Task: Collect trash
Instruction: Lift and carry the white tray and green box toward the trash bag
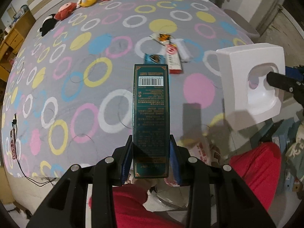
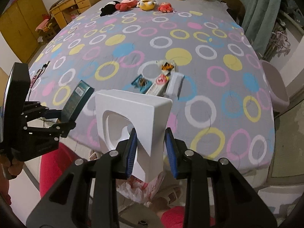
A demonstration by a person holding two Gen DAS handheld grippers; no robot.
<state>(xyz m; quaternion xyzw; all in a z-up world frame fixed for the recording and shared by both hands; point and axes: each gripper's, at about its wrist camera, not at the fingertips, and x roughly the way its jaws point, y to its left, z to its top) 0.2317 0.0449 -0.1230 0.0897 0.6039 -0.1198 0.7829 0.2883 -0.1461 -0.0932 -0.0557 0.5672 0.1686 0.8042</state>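
Plastic bag (image 2: 136, 188) mostly hidden, wrappers (image 2: 152, 81) blurred

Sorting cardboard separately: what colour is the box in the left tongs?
Dark green box with gold trim and a white barcode, clearest in the left wrist view.

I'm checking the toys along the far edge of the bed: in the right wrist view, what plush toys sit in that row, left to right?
Black plush toy → red round plush toy → yellow and white plush toy → small red plush toy.
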